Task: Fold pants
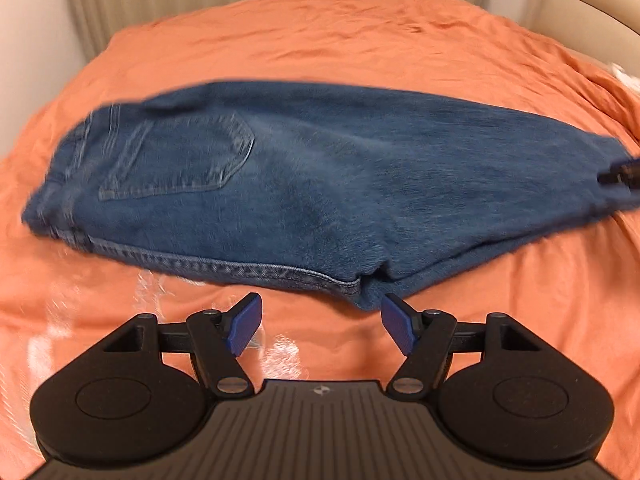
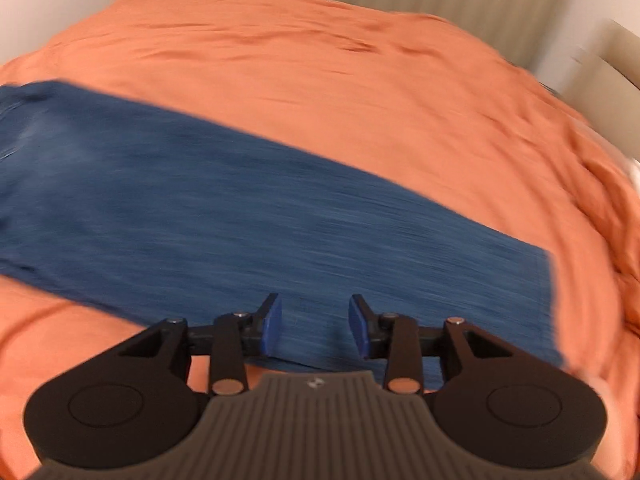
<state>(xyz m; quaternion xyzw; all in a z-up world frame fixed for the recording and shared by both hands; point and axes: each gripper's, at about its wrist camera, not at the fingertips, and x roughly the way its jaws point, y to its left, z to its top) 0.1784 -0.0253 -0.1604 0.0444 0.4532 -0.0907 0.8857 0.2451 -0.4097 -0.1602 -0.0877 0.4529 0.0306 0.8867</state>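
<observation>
A pair of blue jeans [image 1: 304, 184] is laid across the orange bedsheet [image 1: 320, 40], already doubled lengthwise so that one leg lies on the other, with a back pocket [image 1: 180, 156] facing up toward nine o'clock in the left wrist view and the leg end reaching toward three o'clock. The first fold is therefore judged done; the crosswise folds, hem toward waistband, appear to be left. The left gripper [image 1: 320, 326] is spread wide with nothing between its blue pads, held just short of the crotch point at the six o'clock edge of the denim. The right gripper [image 2: 316, 326] is seen parted and empty above the leg near its hem [image 2: 548, 280], the view being blurred; whether cloth is touched cannot be told.
</observation>
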